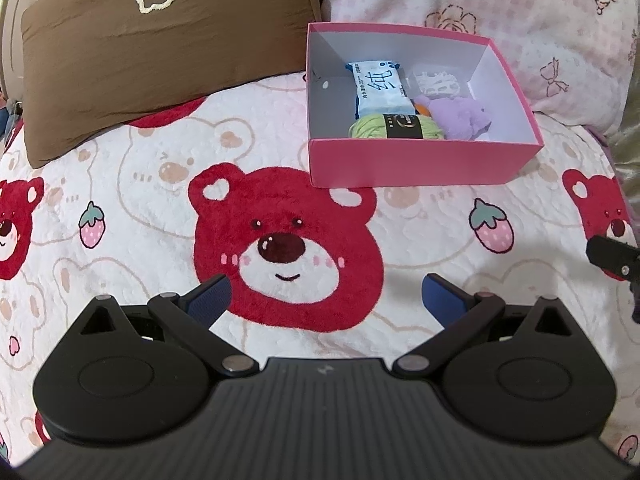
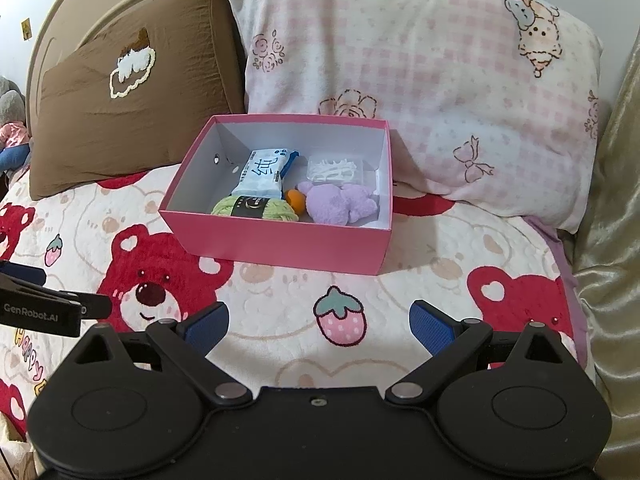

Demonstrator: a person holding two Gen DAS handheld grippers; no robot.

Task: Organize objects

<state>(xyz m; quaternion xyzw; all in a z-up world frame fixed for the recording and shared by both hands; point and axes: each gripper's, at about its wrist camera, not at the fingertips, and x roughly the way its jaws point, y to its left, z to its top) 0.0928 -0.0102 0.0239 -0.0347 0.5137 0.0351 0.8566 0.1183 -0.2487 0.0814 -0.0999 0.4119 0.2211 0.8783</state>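
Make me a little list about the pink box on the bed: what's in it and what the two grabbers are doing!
surface: fleecy white blanket with red bear faces
container: open pink cardboard box
contents: blue-white tissue pack; green yarn ball with black label; fluffy purple plush toy; small orange thing; clear case of white picks
behind: brown pillow; pink checked pillow
left gripper: open, empty
right gripper: open, empty

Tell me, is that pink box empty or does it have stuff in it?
Partly filled: the pink box holds a tissue pack, green yarn and a purple plush.
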